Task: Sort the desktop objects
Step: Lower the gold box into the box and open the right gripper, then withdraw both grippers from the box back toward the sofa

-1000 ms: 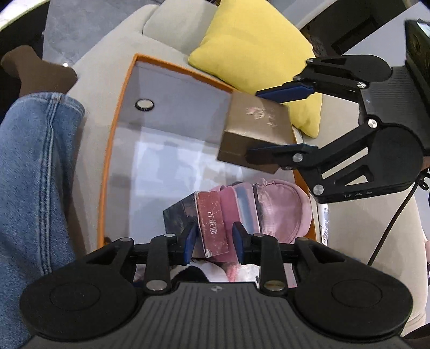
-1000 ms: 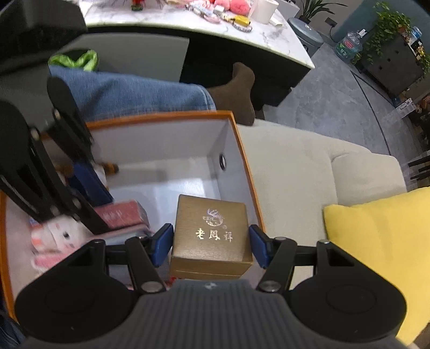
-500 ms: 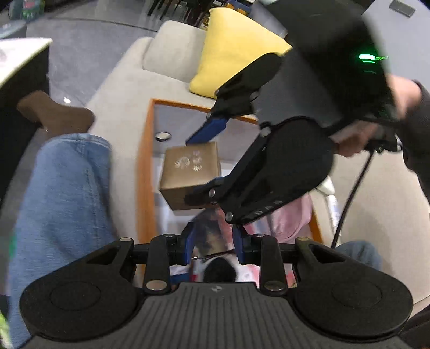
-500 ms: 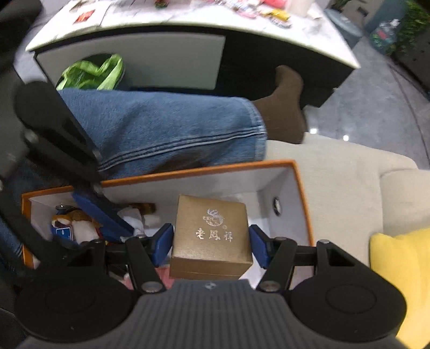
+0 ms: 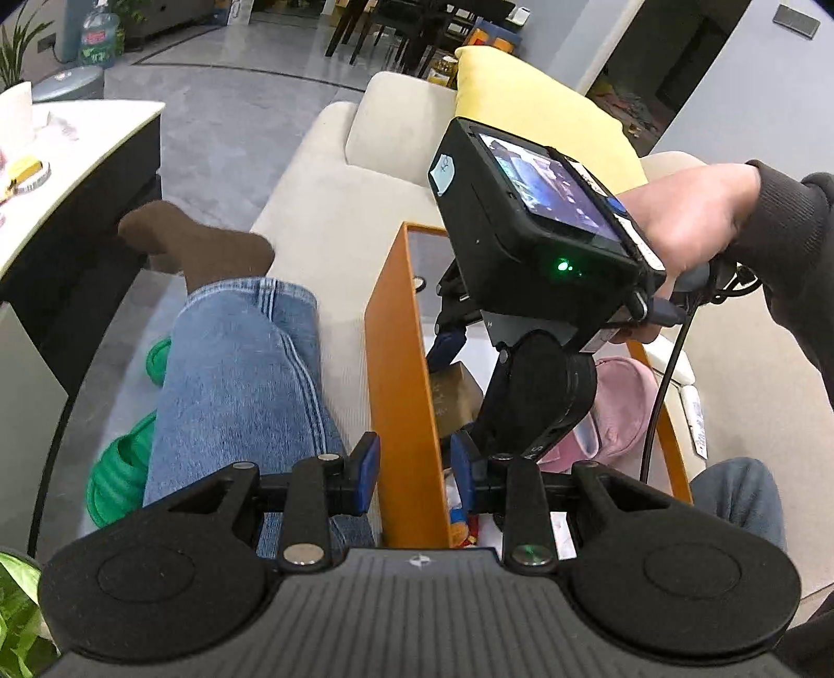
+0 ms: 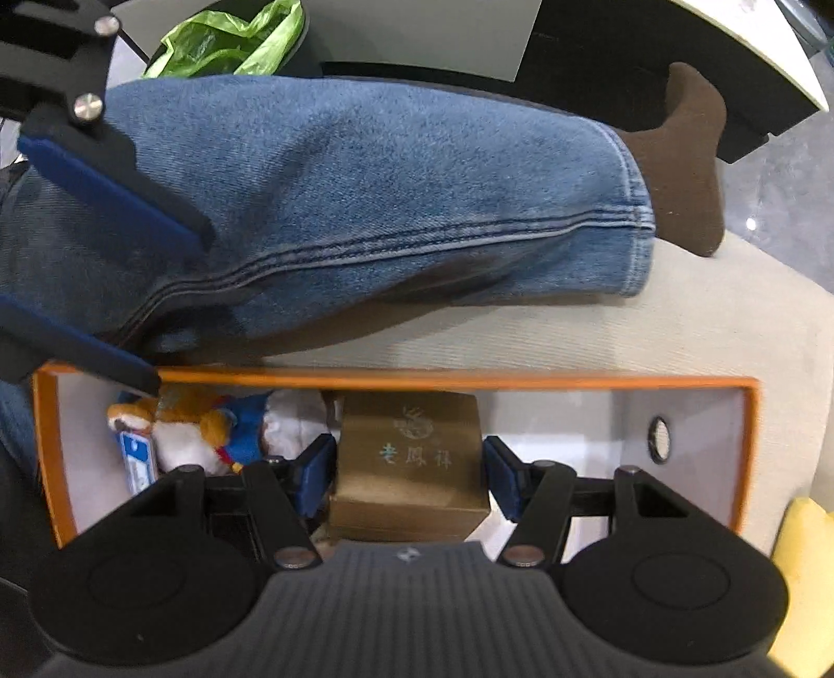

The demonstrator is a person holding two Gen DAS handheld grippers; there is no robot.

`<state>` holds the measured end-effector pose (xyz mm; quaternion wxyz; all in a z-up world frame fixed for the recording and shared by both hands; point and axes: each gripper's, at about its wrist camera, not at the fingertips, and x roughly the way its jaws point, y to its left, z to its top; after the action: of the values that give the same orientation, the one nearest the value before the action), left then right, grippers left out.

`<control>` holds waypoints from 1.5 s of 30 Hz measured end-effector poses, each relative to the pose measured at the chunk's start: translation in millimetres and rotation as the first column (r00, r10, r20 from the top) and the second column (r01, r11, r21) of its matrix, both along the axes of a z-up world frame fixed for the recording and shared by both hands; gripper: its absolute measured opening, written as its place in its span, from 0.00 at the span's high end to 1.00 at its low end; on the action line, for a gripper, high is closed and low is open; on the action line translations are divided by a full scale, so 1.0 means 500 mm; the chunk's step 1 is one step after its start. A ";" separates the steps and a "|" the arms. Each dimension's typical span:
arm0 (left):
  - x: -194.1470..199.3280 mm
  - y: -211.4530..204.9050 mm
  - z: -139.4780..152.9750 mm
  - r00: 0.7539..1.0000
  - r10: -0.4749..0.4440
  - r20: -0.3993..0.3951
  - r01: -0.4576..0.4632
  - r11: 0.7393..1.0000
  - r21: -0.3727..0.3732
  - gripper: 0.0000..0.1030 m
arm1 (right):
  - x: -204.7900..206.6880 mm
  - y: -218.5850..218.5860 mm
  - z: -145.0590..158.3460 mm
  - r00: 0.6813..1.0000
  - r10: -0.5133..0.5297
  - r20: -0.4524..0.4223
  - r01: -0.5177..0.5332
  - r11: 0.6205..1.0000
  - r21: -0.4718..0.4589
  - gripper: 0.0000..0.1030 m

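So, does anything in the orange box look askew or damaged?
Nothing looks damaged. The gold box sits squarely between the right gripper fingers, inside the orange box. Only the plush toy lies on its side.

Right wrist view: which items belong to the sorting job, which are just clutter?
In the job:
- square gold gift box, shut in the right gripper
- orange-rimmed white storage box
- plush toy with blue tag already inside
- left gripper, open astride the box wall

Lying about:
- yellow cushion
- green plastic bag
- green slippers
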<state>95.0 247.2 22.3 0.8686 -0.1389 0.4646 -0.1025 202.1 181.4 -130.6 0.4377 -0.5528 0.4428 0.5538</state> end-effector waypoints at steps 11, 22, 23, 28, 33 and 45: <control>-0.008 0.013 -0.016 1.000 0.015 -0.020 -0.015 1.000 -0.018 0.68 | -0.009 -0.013 0.002 1.000 -0.031 -0.001 0.031 0.999 0.012 0.33; -0.016 0.000 -0.008 1.000 0.012 -0.017 -0.012 1.000 -0.004 0.68 | -0.012 -0.030 0.014 0.990 -0.139 -0.035 0.142 0.985 0.094 0.36; -0.017 -0.002 -0.006 1.000 0.011 -0.016 -0.011 1.000 0.001 0.68 | -0.013 -0.032 0.014 0.989 -0.143 -0.033 0.146 0.985 0.094 0.36; -0.019 -0.029 0.025 1.000 -0.013 0.007 0.012 0.999 0.037 0.68 | -0.011 -0.054 0.061 0.984 -0.179 -0.018 0.179 0.974 0.138 0.34; -0.027 -0.083 0.070 0.997 -0.062 0.047 0.059 0.995 0.077 0.68 | -0.009 -0.125 0.158 0.968 -0.248 -0.026 0.246 0.932 0.268 0.36; 0.005 -0.285 0.133 0.955 -0.266 0.130 0.250 0.960 0.124 0.68 | 0.014 -0.540 0.258 0.719 -0.695 0.023 0.623 0.659 0.422 0.41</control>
<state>97.4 104.8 88.7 0.8855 -0.0225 0.4188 -0.2001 209.2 -88.6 -1.5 0.7469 -0.3046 0.4535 0.3790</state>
